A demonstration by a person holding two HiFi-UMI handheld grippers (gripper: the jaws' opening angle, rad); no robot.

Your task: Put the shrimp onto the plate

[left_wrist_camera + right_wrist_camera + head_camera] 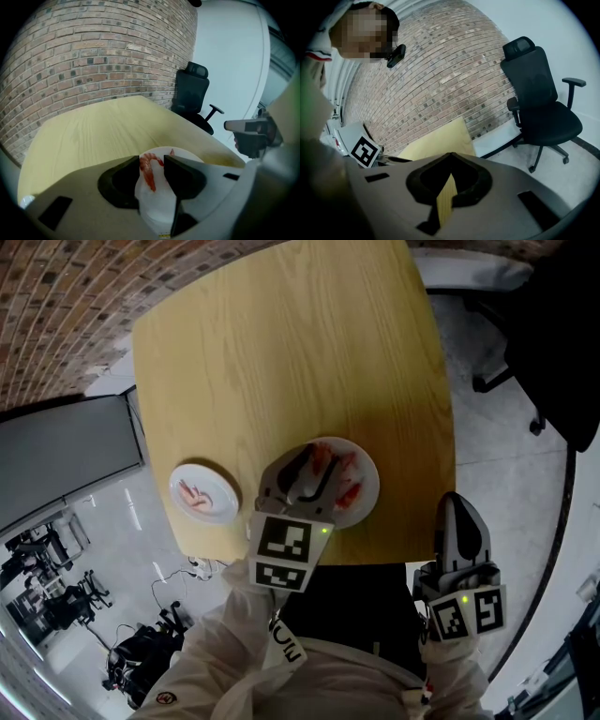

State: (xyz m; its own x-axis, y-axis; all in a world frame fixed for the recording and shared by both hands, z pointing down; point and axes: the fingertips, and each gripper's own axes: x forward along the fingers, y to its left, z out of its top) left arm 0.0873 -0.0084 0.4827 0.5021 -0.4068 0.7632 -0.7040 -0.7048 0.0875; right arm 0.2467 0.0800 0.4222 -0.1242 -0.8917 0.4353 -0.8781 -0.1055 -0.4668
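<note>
My left gripper (312, 471) hangs over the large white plate (371, 472) at the table's near edge. Its jaws stand open. In the left gripper view a curled red shrimp (149, 171) lies on that plate (187, 156) in the gap between the jaws of the left gripper (152, 160). Two or three more shrimp (350, 465) lie on the plate beside the jaws. A small white plate (223, 486) to the left carries other shrimp (193, 495). My right gripper (459, 514) is shut and empty, held off the table's right front corner; in its own view the right gripper (450, 157) shows its tips meeting.
The wooden table (281, 352) stands against a brick wall (56, 306). A black office chair (539, 98) sits on the floor to the right. A grey cabinet (66, 456) and a cluttered floor are on the left.
</note>
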